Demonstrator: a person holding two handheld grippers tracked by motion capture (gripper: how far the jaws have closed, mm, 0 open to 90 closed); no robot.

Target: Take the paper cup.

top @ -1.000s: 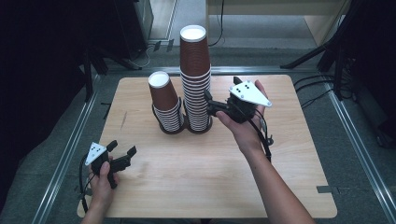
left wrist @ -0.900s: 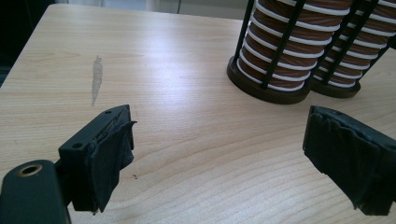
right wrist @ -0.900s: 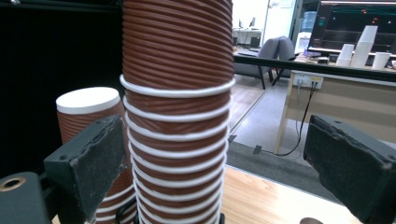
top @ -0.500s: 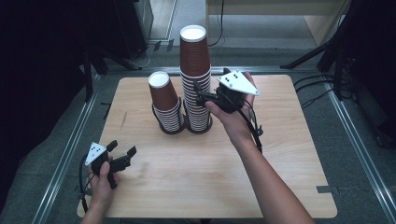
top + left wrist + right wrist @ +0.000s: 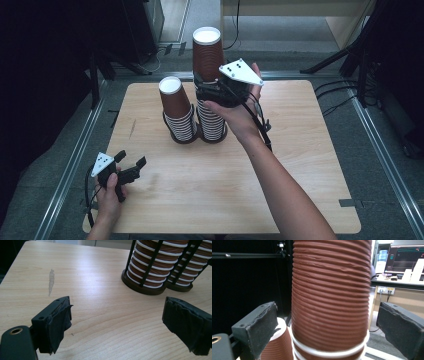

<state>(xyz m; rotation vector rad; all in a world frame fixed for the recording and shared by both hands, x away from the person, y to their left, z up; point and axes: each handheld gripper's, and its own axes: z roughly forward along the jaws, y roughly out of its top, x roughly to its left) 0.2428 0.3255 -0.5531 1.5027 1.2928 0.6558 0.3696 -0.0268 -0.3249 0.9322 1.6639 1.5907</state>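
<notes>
Bench: the light wooden bench (image 5: pixel 300 165) with rounded corners carries everything. It has a pale scratch mark (image 5: pixel 51 281) on its top, seen in the left gripper view.

Tall stack: the tall stack of brown ribbed paper cups with white rims (image 5: pixel 209 85) stands upright in the back middle of the bench. Its bottom sits in a black wire holder (image 5: pixel 212 135). The top cup is upside down, so its white bottom faces up.

Short stack: the shorter stack of the same brown paper cups (image 5: pixel 177 112) stands just beside the tall one, on its left in the high view. It has its own black wire holder (image 5: pixel 143 288). The two holders touch or almost touch.

Right gripper: the black right gripper with a grey three-cornered plate on top (image 5: pixel 202 91) is up off the bench, at the upper part of the tall stack. In the right gripper view the top brown cup (image 5: pixel 330 297) stands between the two black jaws. The jaws are wide apart, and there is a gap on each side of the cup, so it grips nothing.

Left gripper: the black left gripper (image 5: pixel 131 166) is low at the front left of the bench, well apart from the cups. Its jaws are spread wide with only bare wood between them.
</notes>
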